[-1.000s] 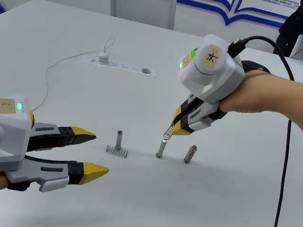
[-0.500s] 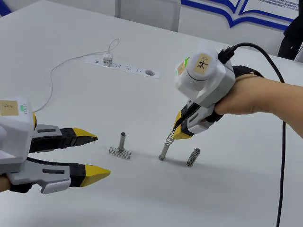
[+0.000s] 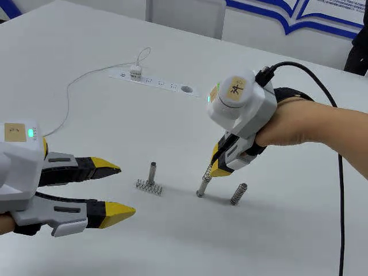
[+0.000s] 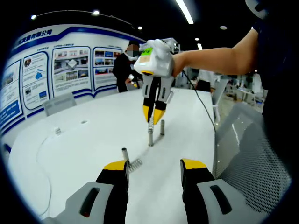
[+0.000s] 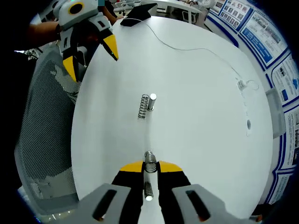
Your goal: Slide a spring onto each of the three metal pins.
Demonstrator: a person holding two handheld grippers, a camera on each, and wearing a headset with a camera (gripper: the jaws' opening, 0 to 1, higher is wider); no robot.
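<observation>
White table (image 3: 86,103) runs under everything, with a strip (image 3: 152,82) and its cable at the far side.

We note the left gripper (image 3: 126,190) low and near us. Its jaws are apart with nothing in them, and it is well apart from the pins.

We see the right gripper (image 3: 214,170) pointing down at the middle pin (image 3: 202,188), clenched on the held spring (image 3: 208,171). It is clearly the nearer of the two.

- Right pin (image 3: 238,194): already wears its spring.
- Left pin (image 3: 152,172): stands bare, with the loose spring (image 3: 149,186) lying flat at its base.
- Held spring: hangs straight below the right tips. Its long axis is in line with the middle pin, and its lower end is at the pin's top. We cannot tell how far it is threaded.

We judge the coming move to be straight down along that axis.
</observation>
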